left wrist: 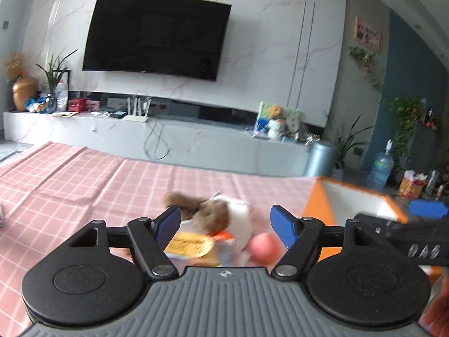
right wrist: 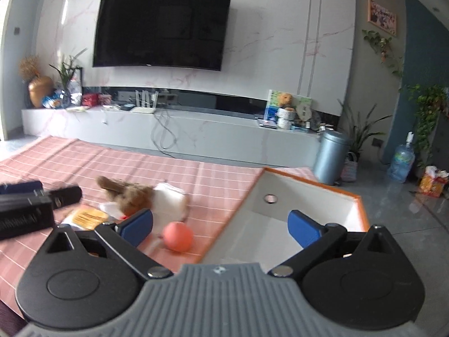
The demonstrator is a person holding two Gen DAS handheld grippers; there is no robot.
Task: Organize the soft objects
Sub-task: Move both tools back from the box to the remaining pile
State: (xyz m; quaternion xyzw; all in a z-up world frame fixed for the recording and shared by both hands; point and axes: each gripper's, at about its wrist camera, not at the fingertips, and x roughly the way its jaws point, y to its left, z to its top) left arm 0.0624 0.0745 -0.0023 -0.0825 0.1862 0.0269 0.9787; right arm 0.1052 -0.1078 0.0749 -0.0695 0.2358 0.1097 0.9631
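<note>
A brown and white plush toy (left wrist: 213, 214) (right wrist: 148, 196) lies on the pink checked cloth (left wrist: 84, 185) (right wrist: 196, 177). A pink ball (left wrist: 264, 248) (right wrist: 178, 236) rests just in front of it, and a yellow packet (left wrist: 190, 245) (right wrist: 87, 218) lies at its left. An orange-edged white box (left wrist: 353, 205) (right wrist: 294, 205) stands to the right. My left gripper (left wrist: 226, 230) is open, with the toy, packet and ball lying beyond its blue pads, untouched. My right gripper (right wrist: 221, 226) is open over the box's near left edge, holding nothing. Each gripper shows at the other view's side.
Beyond the cloth's far edge runs a long low TV cabinet (right wrist: 168, 129) under a wall-mounted television (right wrist: 162, 29). On the floor to the right stand a metal bin (right wrist: 331, 157), a water bottle (right wrist: 401, 161) and potted plants (right wrist: 429, 112).
</note>
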